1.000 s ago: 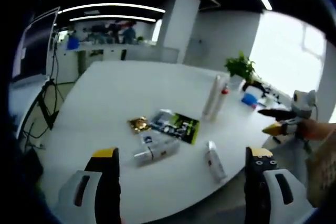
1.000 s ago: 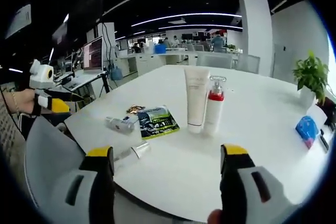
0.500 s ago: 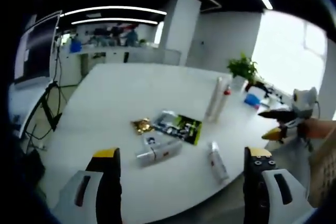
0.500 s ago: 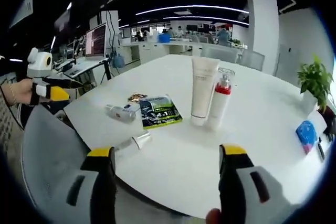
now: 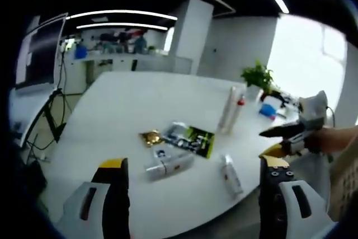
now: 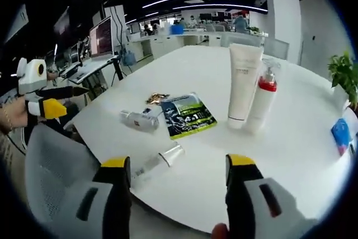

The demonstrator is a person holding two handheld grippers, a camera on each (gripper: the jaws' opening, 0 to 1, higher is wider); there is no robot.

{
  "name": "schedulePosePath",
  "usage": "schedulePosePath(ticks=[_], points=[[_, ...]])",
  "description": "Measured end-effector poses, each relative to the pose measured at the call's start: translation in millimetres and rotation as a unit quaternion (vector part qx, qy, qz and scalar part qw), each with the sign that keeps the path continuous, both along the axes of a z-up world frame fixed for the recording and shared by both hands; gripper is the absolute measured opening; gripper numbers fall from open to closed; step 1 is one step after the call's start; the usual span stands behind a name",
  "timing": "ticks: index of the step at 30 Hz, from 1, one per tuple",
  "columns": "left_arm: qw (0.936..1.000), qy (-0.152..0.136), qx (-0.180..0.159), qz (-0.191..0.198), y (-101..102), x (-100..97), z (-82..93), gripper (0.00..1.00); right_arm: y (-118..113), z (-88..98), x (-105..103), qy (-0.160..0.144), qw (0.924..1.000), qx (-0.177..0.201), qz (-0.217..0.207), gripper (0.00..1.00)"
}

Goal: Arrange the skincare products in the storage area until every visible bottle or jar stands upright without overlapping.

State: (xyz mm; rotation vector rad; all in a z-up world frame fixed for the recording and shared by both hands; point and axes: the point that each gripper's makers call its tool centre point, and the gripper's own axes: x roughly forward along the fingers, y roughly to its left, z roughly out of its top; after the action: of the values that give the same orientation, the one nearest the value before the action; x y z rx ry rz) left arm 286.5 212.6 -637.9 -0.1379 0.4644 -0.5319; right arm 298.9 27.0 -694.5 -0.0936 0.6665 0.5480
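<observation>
The step in hand looked like reaching for the small tube [image 6: 158, 162] lying near the table's [image 6: 291, 155] front edge. Coming in low along its length and gripping near the cap (the wider end) should help it stand. The right gripper [image 6: 179, 183] was spread wide and empty; so was the left gripper [image 5: 193, 180]. The tube was slim and pale. A white tube [image 6: 243, 85] and a red-collared pump bottle [image 6: 262, 102] already stood upright, touching; another bottle [image 6: 139, 120] lay beside a green sachet [image 6: 187, 116].
</observation>
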Motion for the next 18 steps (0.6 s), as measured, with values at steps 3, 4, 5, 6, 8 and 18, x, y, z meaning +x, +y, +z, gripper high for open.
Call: schedulePosePath(ticks=[3,4,5,6,8,18], points=[[1.0,-0.003,-0.002,0.0,0.3,0.3,1.3,0.94,15.8,-11.2,-0.9,0.022,0.9997,0.01,0.005,0.68],[1.0,-0.005,-0.002,0.0,0.6,0.3,1.7,0.94,20.1,-15.3,-1.5,0.032,0.9994,0.015,0.002,0.67],[1.0,-0.007,-0.003,0.0,0.9,0.4,2.2,0.94,25.2,-20.4,-0.9,0.038,0.9991,0.019,0.002,0.67],[1.0,-0.008,-0.004,-0.001,1.2,0.5,2.6,0.94,27.9,-25.3,-1.0,0.045,0.9989,0.016,0.002,0.66],[0.9999,-0.009,-0.008,-0.003,0.2,-0.2,3.4,0.94,33.9,-34.5,-0.9,0.056,0.9984,0.01,0.002,0.65],[0.9996,-0.011,-0.024,-0.013,-0.6,-1.6,5.7,0.92,46.4,-66.8,-1.3,0.088,0.9953,-0.04,-0.008,0.57]])
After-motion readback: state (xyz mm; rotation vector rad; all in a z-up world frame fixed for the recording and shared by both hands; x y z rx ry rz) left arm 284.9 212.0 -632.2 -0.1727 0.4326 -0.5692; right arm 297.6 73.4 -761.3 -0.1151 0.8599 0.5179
